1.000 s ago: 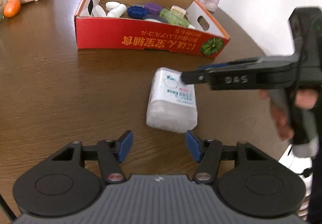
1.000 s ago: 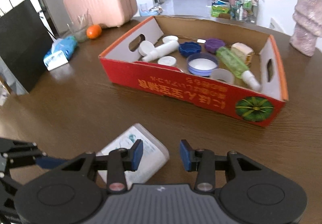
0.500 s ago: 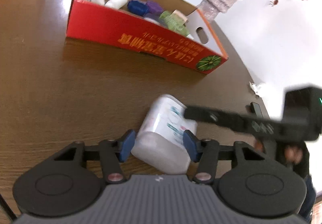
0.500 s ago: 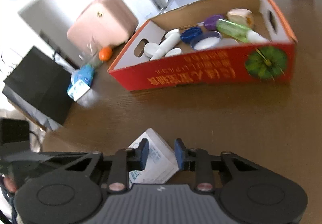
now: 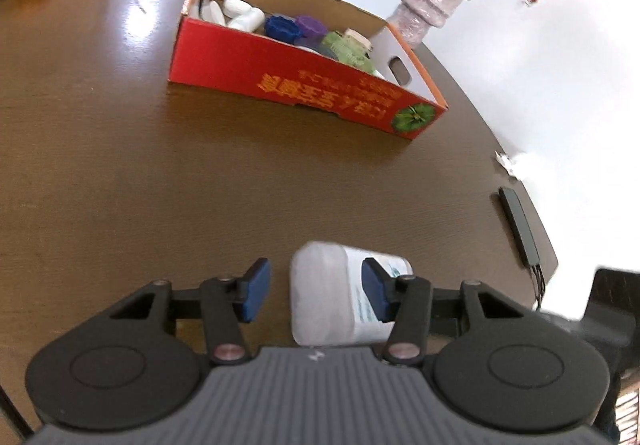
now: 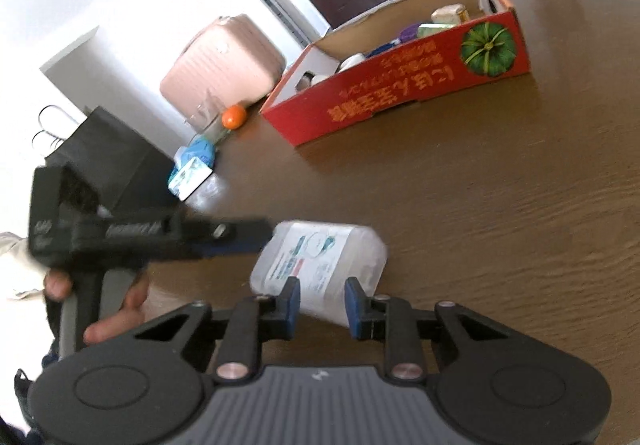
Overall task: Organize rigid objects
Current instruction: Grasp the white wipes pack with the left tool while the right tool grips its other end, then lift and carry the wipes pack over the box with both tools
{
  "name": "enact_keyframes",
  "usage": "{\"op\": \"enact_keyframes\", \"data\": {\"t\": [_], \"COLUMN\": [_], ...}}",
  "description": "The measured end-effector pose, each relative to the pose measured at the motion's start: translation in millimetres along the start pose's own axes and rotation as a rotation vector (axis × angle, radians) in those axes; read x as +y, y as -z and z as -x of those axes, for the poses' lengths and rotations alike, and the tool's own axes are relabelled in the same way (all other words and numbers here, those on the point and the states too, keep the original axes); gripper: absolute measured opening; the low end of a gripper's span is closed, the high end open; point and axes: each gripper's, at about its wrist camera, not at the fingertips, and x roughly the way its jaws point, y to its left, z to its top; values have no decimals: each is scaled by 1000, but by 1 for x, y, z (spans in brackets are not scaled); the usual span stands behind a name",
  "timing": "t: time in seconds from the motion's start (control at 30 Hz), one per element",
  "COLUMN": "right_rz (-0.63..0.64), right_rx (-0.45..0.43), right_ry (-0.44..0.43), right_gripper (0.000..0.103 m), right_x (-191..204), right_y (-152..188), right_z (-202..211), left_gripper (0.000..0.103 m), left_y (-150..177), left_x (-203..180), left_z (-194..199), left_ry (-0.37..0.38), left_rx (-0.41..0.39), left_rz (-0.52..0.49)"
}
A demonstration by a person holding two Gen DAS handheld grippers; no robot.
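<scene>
A white translucent container [image 5: 326, 291] with a printed label lies on its side on the brown table. My left gripper [image 5: 316, 295] is open around it; its right pad touches the label and its left pad stands off. In the right wrist view the container [image 6: 320, 263] lies just ahead of my right gripper [image 6: 322, 305], whose jaws are partly closed and hold nothing. The left gripper's fingers [image 6: 236, 239] reach the container from the left. The red cardboard box [image 5: 288, 73] with several jars and bottles stands farther back, also in the right wrist view [image 6: 400, 93].
A vase of dried flowers [image 5: 432, 1] stands behind the box. A black remote [image 5: 520, 225] lies near the table's right edge. An orange [image 6: 233, 116], a blue packet [image 6: 192, 169], a black bag [image 6: 108, 157] and a pink suitcase [image 6: 224, 61] are at the far left.
My left gripper has moved in around the container, which now lies between its pads. My right gripper has narrowed and swung; the container sits ahead of it rather than beside its left finger.
</scene>
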Motion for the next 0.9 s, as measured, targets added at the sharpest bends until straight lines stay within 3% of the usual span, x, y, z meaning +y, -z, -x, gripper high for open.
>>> {"op": "enact_keyframes", "data": {"t": [0.13,0.27,0.5,0.67,0.9], "right_rz": [-39,-87,-104,-57,3], "right_rx": [8,32,64,44,-63], "right_ry": [11,-21,27,68,60], "right_gripper": [24,24,19,19,19], "right_x": [-8,-14,-17,-8,11], "right_y": [-9,-14,-32,-61,-156], "right_z": [-5,-14,-19,-11,-3], "left_gripper": [52,42,37,36,36], "left_y": [1,-6,-21,-49,-147], "left_x": [-10,-10,-17,-29,-48], "left_z": [-15,-21,-29,-25,-10], "left_ry": [-14,37,29,48,61], "left_rx": [85,138,174,143,14], "left_rz": [-50,-40,-53,-73,-131]}}
